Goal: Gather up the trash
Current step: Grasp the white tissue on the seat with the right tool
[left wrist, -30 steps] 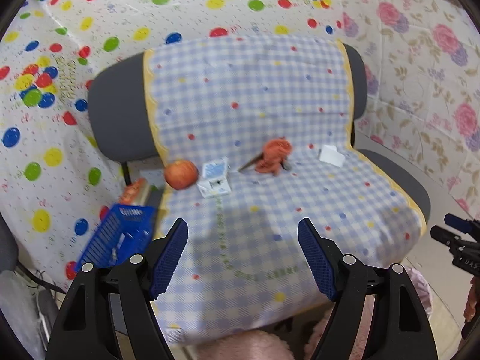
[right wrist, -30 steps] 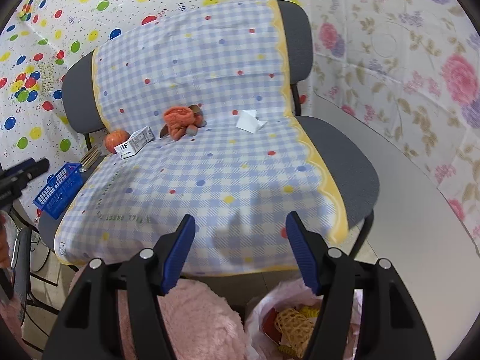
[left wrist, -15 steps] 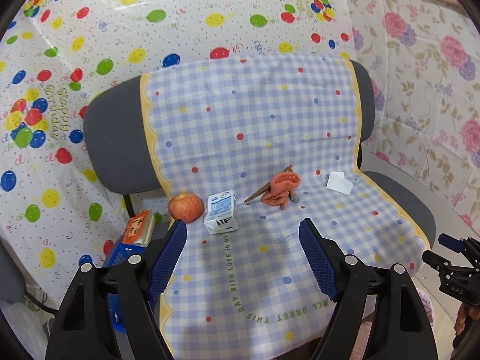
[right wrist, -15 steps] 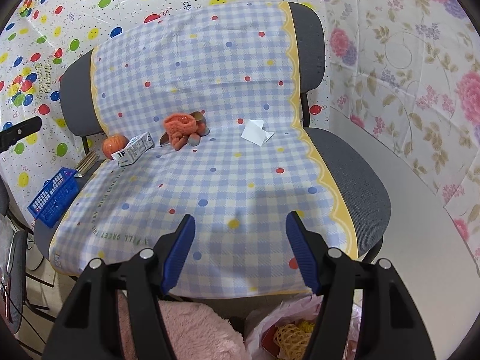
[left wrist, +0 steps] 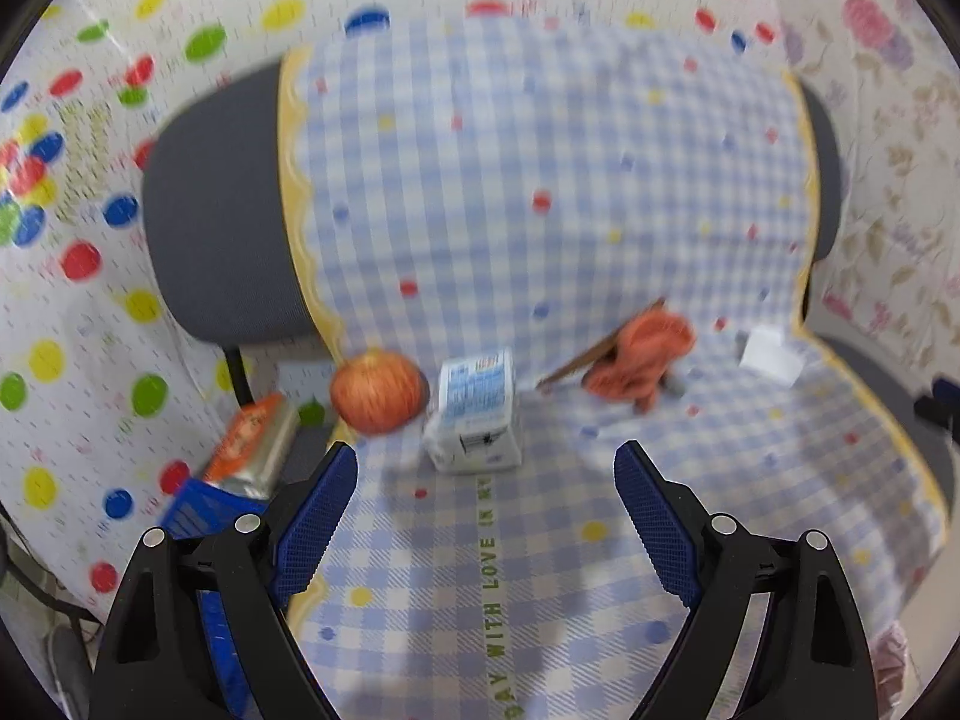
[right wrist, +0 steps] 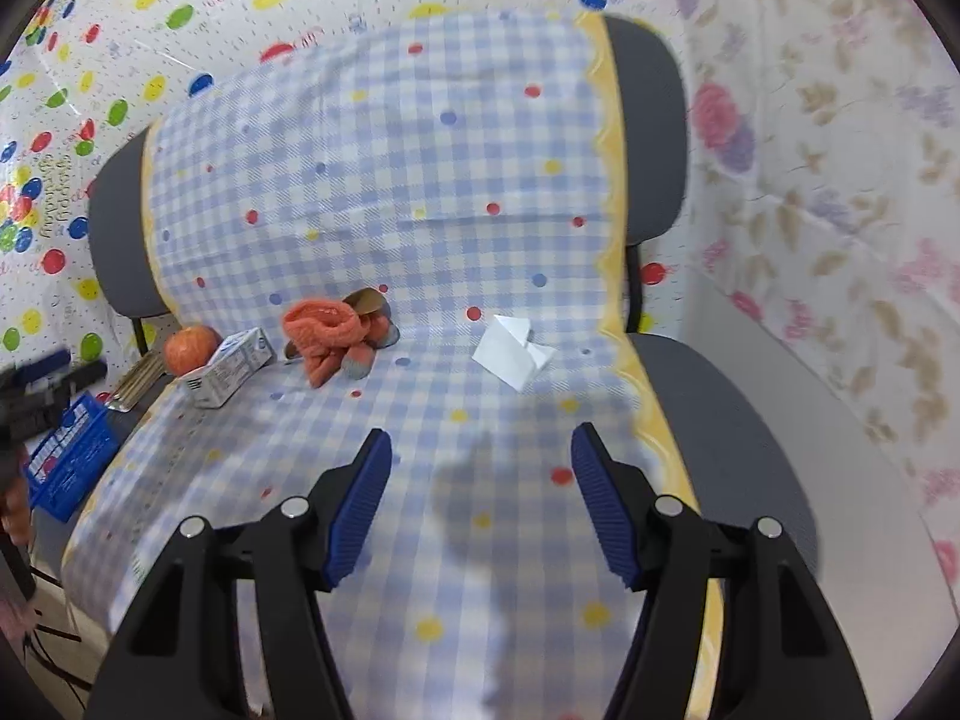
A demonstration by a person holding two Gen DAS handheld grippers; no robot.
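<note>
A checked cloth covers a grey chair seat. On it stand a small milk carton, also in the right wrist view, an apple, an orange sock with a brown stick and a crumpled white paper. My left gripper is open and empty, just in front of the carton. My right gripper is open and empty above the seat, short of the paper.
A blue basket sits left of the chair beside an orange packet. Dotted plastic sheeting hangs behind and to the left. Floral sheeting covers the right wall. The left gripper's tip shows in the right wrist view.
Both grippers have moved forward over the seat. The left one has closed in on the milk carton and apple. The right one has neared the white paper. Both stayed open.
</note>
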